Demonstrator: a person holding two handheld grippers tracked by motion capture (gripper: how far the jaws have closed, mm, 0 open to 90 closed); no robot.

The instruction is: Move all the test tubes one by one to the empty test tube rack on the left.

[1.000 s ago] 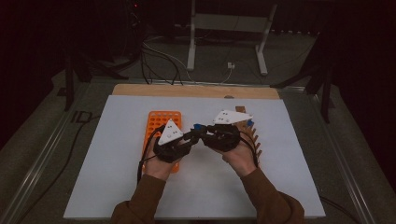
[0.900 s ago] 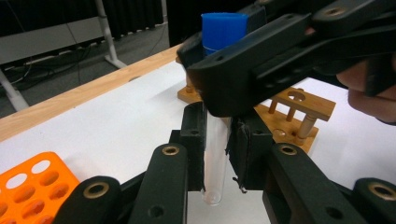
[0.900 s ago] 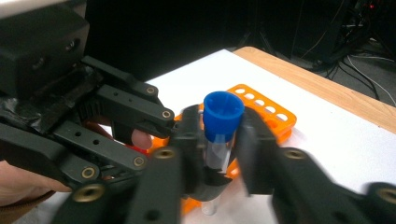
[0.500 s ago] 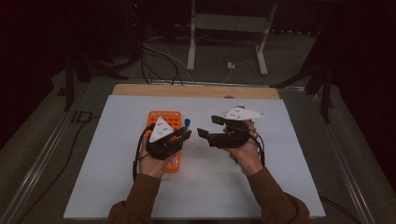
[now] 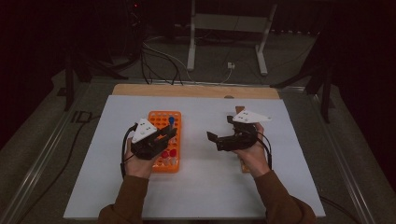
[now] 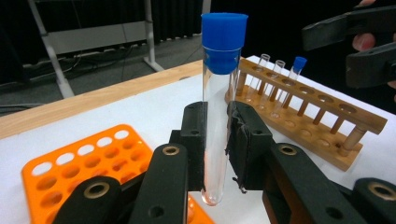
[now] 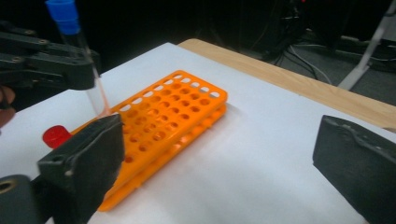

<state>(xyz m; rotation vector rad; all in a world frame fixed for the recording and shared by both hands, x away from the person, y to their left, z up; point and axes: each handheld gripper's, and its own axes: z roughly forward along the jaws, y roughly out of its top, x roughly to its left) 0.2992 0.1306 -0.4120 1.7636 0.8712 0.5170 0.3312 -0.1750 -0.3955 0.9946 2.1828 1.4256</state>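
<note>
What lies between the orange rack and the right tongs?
Bare white table sheet separates the orange rack from the right tongs, per the high view.

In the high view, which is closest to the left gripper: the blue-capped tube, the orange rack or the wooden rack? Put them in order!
From the left gripper:
1. Blue-capped tube: clamped between its jaws.
2. Orange rack: right under and beside it.
3. Wooden rack: far across the white mat, by the right gripper.
</note>
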